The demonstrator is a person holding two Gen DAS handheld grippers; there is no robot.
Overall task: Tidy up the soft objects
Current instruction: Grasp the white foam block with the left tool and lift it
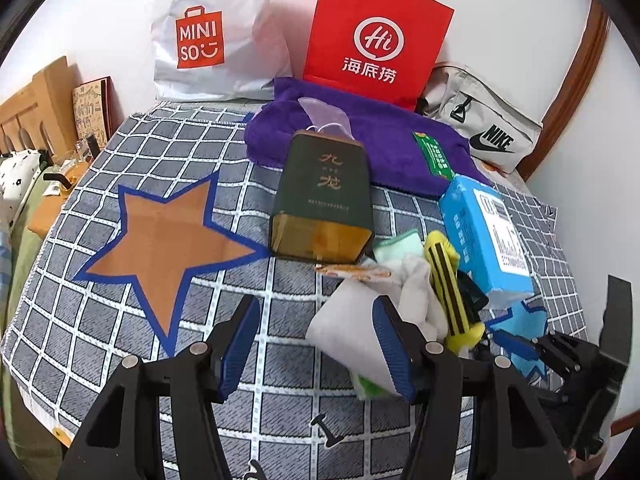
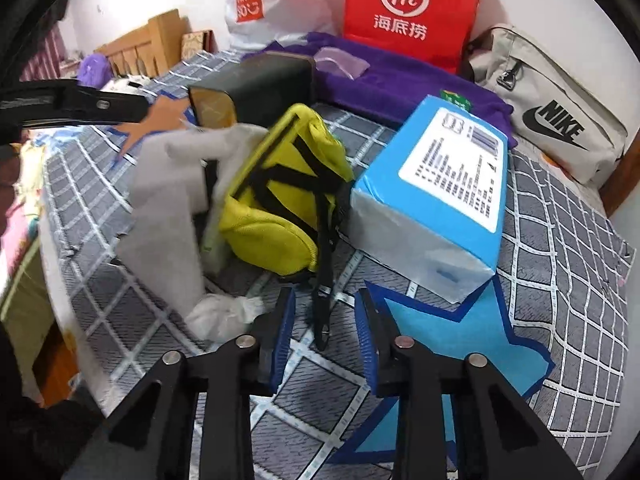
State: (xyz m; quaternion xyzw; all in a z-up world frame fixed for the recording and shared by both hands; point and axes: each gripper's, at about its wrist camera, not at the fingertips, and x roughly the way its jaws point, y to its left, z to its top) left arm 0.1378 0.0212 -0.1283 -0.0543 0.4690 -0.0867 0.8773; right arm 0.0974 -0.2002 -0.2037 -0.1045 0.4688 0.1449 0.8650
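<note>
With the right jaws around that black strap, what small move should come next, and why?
Probably close the right gripper on the black strap of the yellow pouch. The strap lies between the jaws, which have not clamped it, and the pouch sits wedged between the white cloth and the blue tissue pack.

black arms, blue ribbed fingers (silver screws)

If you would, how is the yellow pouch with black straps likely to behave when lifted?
The yellow pouch looks like soft fabric, so it would probably sag. Its black strap trails loose and might snag the blue tissue pack that appears to rest against it.
</note>
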